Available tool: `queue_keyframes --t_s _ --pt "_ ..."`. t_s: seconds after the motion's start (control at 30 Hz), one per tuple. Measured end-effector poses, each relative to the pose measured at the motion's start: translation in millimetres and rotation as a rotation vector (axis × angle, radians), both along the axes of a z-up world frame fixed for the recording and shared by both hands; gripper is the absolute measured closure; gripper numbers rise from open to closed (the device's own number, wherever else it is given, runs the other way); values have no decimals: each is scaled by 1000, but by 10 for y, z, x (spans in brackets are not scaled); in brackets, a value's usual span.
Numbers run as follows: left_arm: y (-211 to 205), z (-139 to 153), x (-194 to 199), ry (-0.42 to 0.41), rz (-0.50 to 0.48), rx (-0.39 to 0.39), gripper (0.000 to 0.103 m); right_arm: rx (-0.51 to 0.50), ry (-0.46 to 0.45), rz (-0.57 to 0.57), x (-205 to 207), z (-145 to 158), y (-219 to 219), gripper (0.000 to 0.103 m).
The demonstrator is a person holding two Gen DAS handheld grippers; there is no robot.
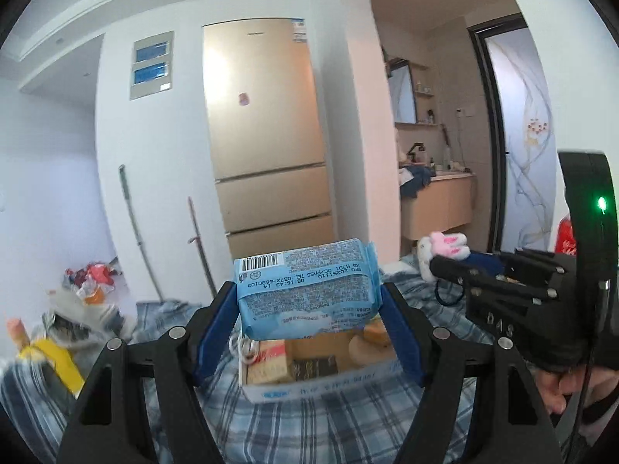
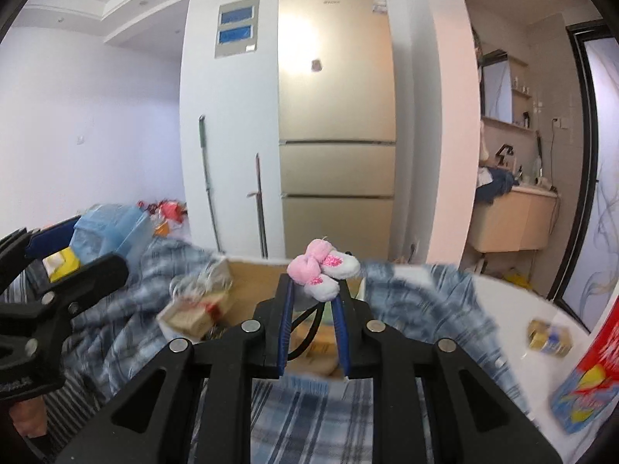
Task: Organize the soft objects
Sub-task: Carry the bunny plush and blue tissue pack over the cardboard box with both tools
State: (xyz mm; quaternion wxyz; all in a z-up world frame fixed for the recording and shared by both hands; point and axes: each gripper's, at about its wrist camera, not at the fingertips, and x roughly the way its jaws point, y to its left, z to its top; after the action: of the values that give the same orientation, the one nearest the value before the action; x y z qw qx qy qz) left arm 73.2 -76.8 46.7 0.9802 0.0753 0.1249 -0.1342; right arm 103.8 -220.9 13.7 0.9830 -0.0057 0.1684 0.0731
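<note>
My left gripper point(image 1: 307, 301) is shut on a light blue soft packet point(image 1: 307, 290) with a barcode, held above an open cardboard box point(image 1: 309, 384) of snacks on a blue plaid cloth. My right gripper point(image 2: 313, 301) is shut on a pink and white plush toy point(image 2: 323, 272) with a black loop, held over the same box point(image 2: 255, 282). In the left wrist view the right gripper point(image 1: 448, 266) shows at the right with the plush toy point(image 1: 445, 249) at its tip. In the right wrist view the left gripper point(image 2: 73, 255) and blue packet point(image 2: 112, 228) show at the left.
The plaid cloth point(image 1: 329, 425) covers the surface. A gold fridge point(image 1: 267, 135) stands behind, with a mop point(image 1: 139, 239) and a stick against the wall. Clutter point(image 1: 89, 282) lies at the left. A red and blue bag point(image 2: 592, 379) and a small gold pack point(image 2: 549, 338) lie on a white surface at right.
</note>
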Motion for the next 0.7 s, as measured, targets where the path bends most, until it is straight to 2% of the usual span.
queue_keyframes --t_s 0.07,0.23,0.27,0.37,0.5,0.6,0.7 --pt "-3 135 47 -30 27 -3 28 15 -5 12 32 200 -31 84" --pt "-38 458 265 -45 42 -21 28 -49 -30 -40 216 624 35 84" --pt "-42 519 327 -33 60 -18 28 -41 -30 -45 269 677 36 84" --pt "42 659 468 3 49 -82 28 2 -1 -37 488 787 39 84" --pt "46 769 740 55 53 -79 28 27 48 -22 758 799 81 84" --pt "66 724 987 141 48 -81 28 24 87 -28 876 687 125 84" --pt "112 542 1252 245 56 -107 28 -1 209 3 1051 394 170 84"
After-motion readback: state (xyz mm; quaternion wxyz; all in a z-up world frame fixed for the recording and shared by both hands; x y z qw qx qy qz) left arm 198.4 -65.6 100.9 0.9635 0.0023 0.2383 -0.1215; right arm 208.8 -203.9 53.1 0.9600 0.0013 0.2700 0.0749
